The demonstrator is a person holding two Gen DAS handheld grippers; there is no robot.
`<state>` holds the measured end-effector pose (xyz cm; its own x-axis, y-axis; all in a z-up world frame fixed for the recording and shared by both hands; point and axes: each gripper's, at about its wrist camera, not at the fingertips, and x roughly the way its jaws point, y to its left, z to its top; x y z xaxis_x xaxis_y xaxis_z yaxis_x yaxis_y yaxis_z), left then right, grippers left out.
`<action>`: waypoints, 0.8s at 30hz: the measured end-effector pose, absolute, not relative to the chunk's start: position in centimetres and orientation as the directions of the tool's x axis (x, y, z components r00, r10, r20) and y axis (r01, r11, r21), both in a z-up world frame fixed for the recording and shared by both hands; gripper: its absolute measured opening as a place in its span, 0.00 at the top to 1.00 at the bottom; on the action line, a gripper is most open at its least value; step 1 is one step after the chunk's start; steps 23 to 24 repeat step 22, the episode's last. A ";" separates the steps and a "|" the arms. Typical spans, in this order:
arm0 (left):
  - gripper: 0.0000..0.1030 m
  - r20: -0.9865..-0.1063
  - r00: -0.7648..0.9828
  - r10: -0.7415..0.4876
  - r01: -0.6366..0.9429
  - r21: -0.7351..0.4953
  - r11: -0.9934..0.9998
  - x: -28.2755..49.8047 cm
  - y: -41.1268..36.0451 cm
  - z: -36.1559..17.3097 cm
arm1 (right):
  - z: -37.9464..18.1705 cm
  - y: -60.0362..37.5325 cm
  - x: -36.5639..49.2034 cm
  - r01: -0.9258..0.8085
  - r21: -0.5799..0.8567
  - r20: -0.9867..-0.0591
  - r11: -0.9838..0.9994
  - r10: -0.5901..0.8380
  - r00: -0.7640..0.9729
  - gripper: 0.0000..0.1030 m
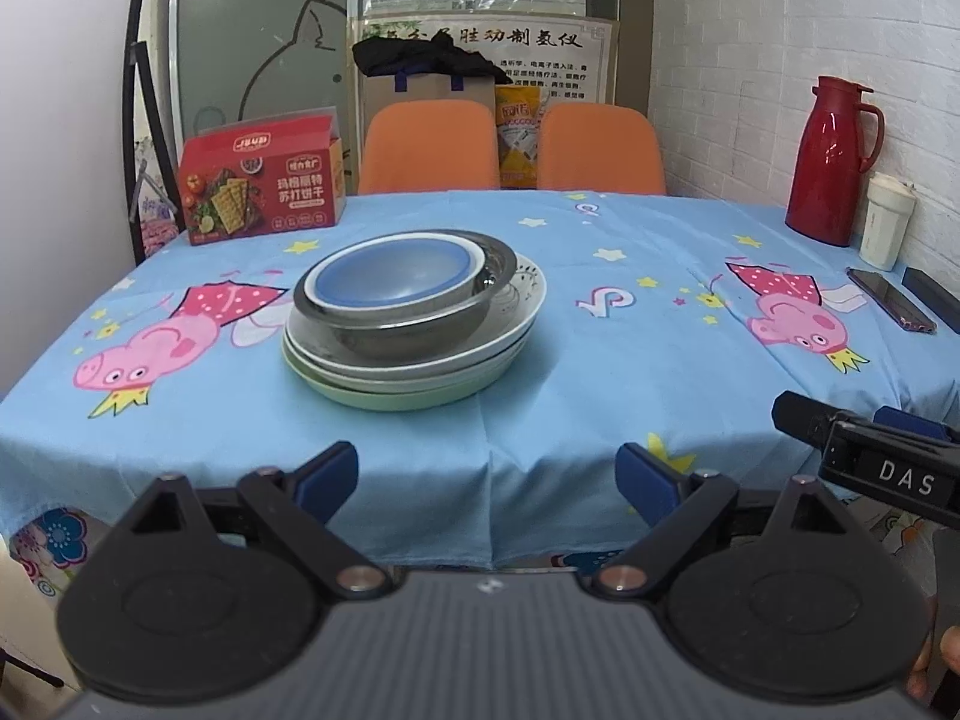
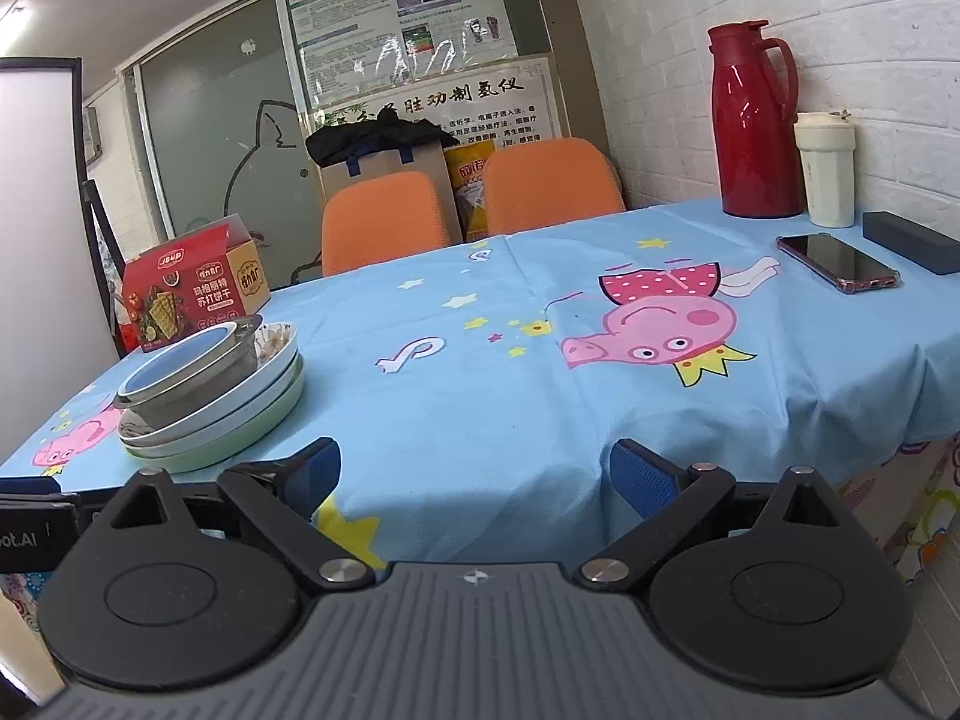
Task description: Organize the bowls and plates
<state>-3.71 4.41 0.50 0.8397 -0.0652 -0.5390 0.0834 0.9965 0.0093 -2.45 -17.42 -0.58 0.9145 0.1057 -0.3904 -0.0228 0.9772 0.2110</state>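
Observation:
A stack of dishes stands on the blue cartoon tablecloth (image 1: 600, 348). A white bowl with a blue inside (image 1: 390, 276) sits in a steel bowl (image 1: 414, 330), on white plates (image 1: 498, 336) over a pale green plate (image 1: 396, 399). The stack also shows at the left of the right wrist view (image 2: 210, 396). My left gripper (image 1: 486, 474) is open and empty, held before the table's front edge, short of the stack. My right gripper (image 2: 474, 471) is open and empty, off the front edge, to the right of the stack. It also shows in the left wrist view (image 1: 864, 450).
A red cracker box (image 1: 264, 186) stands at the far left corner. A red thermos (image 2: 756, 120), a cream cup (image 2: 828, 171), a phone (image 2: 840, 264) and a dark case (image 2: 912, 243) lie along the right wall. Two orange chairs (image 1: 510, 147) stand behind the table.

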 end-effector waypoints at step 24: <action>0.11 -0.511 0.855 -0.084 0.097 0.000 0.995 -4.4 4.7 0.8 | 0.0 -16.5 -2.9 -0.069 0.185 -0.388 0.980 0.138 0.911 0.00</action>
